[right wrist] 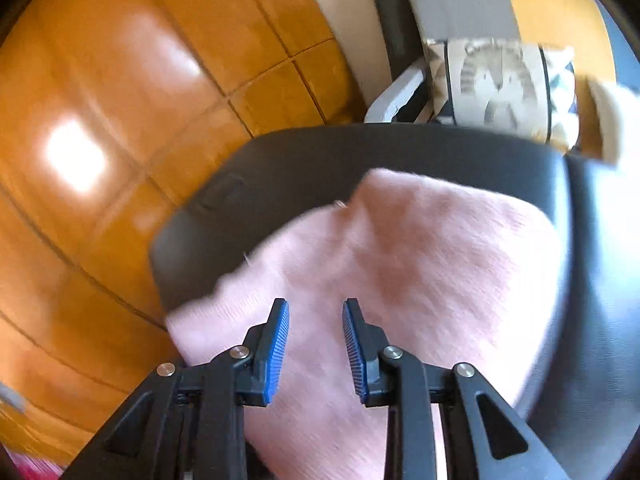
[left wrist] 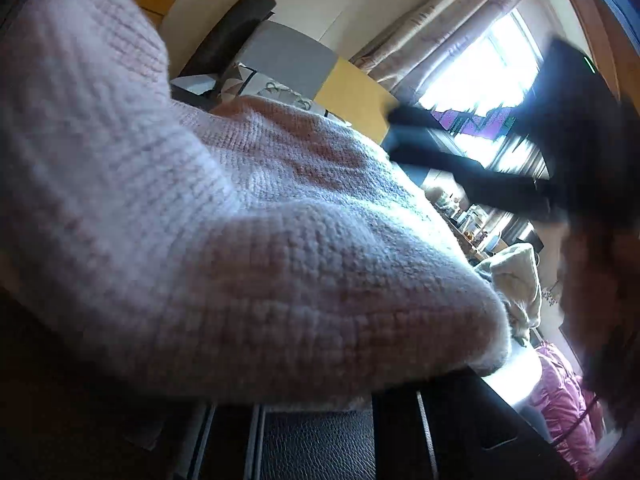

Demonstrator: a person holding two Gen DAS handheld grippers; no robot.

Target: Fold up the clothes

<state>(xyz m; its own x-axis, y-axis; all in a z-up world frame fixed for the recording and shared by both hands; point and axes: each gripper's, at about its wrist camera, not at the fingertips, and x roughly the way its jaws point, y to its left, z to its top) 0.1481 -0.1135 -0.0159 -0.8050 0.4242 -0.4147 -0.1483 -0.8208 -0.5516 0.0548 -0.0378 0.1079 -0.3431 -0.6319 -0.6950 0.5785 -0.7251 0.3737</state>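
Pink knit sweater [right wrist: 400,272] lies on the black leather seat [right wrist: 304,160], bunched at 12 o'clock. Right gripper [right wrist: 315,352] hovers spread and empty above it, apparently to reach a fresh edge. Left gripper, hidden beneath knit, is pressed together, probably anchoring the fold.

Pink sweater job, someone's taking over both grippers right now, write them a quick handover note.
Left gripper: hidden behind the knit in its own view, shut; the pictures do not show whether it holds anything.
Right gripper: open, nothing between the pads, above the pink sweater.
Sweater lies bunched on the dark table, one part raised close to the left camera.
Done: no neat fold visible.
Left: probably regrip an edge with the right gripper, then fold and flatten.
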